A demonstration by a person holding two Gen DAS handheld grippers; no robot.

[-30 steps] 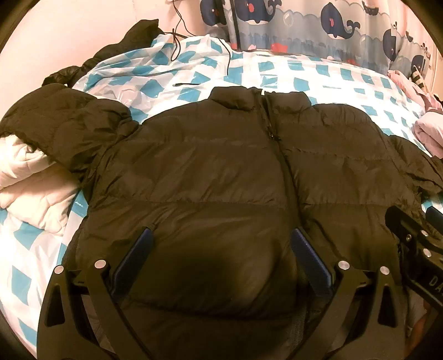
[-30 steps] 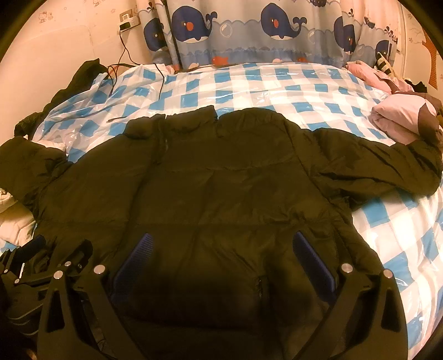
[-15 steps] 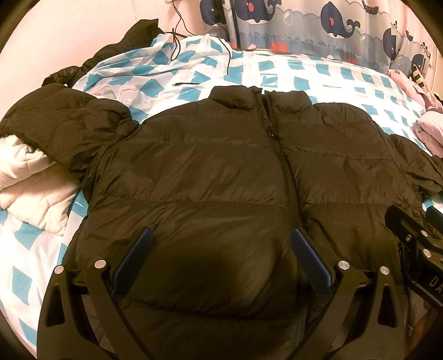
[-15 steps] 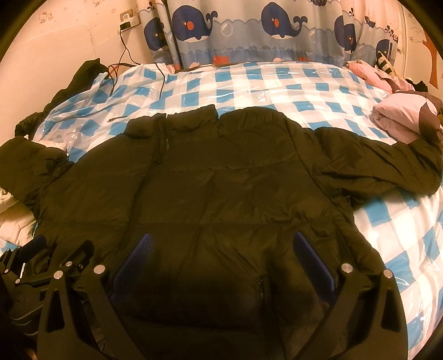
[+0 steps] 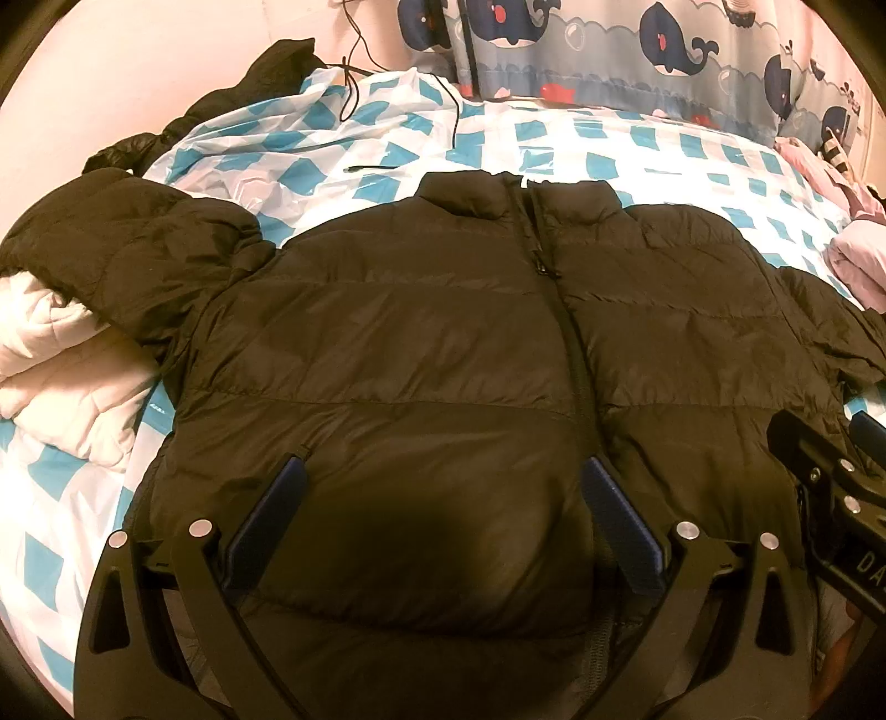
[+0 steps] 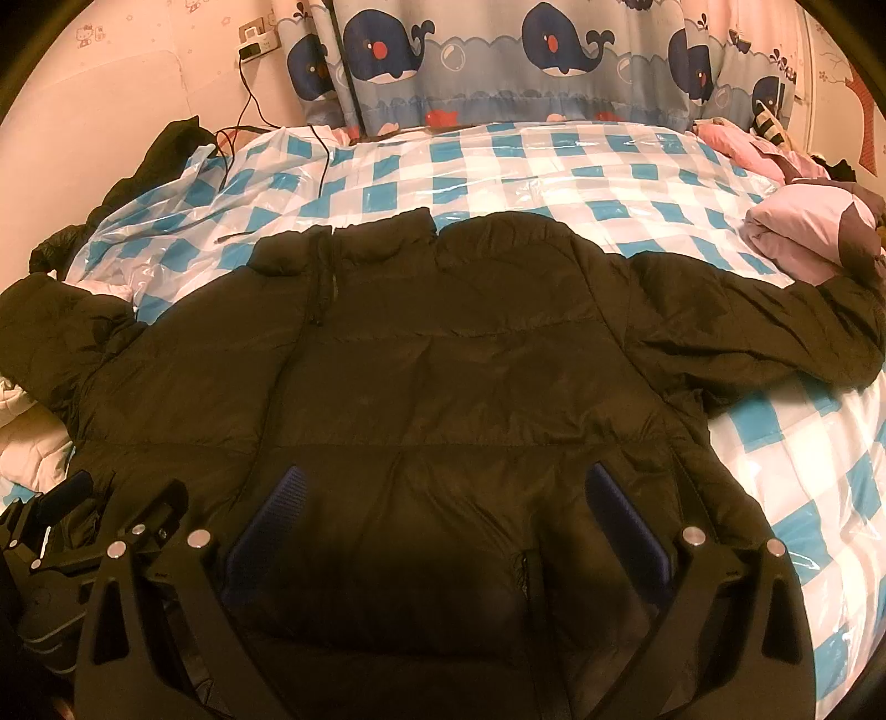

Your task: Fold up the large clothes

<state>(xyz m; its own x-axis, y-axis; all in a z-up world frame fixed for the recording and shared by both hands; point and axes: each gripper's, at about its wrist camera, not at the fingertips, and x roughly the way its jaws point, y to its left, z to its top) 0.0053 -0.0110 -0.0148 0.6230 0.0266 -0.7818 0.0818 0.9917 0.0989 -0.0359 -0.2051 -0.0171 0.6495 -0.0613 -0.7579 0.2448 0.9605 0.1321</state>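
Note:
A dark puffer jacket [image 5: 421,343] lies front-up and zipped on the checked bed cover, collar pointing away from me. Its left sleeve [image 5: 116,243] rests on a white quilt; its right sleeve [image 6: 764,332] stretches out toward a pink bundle. My left gripper [image 5: 440,476] hovers open over the lower left front panel, nothing between its blue pads. My right gripper [image 6: 443,487] is open above the lower right panel, near the pocket zip. Each gripper shows at the edge of the other's view: the right one [image 5: 830,487] and the left one [image 6: 83,531].
A blue-and-white checked plastic cover [image 6: 554,166] spreads over the bed. A white quilt [image 5: 61,354] lies at the left, a folded pink garment [image 6: 803,227] at the right. Black cables [image 5: 398,88] trail down from a wall socket [image 6: 257,39]. A whale-print curtain [image 6: 526,55] hangs behind.

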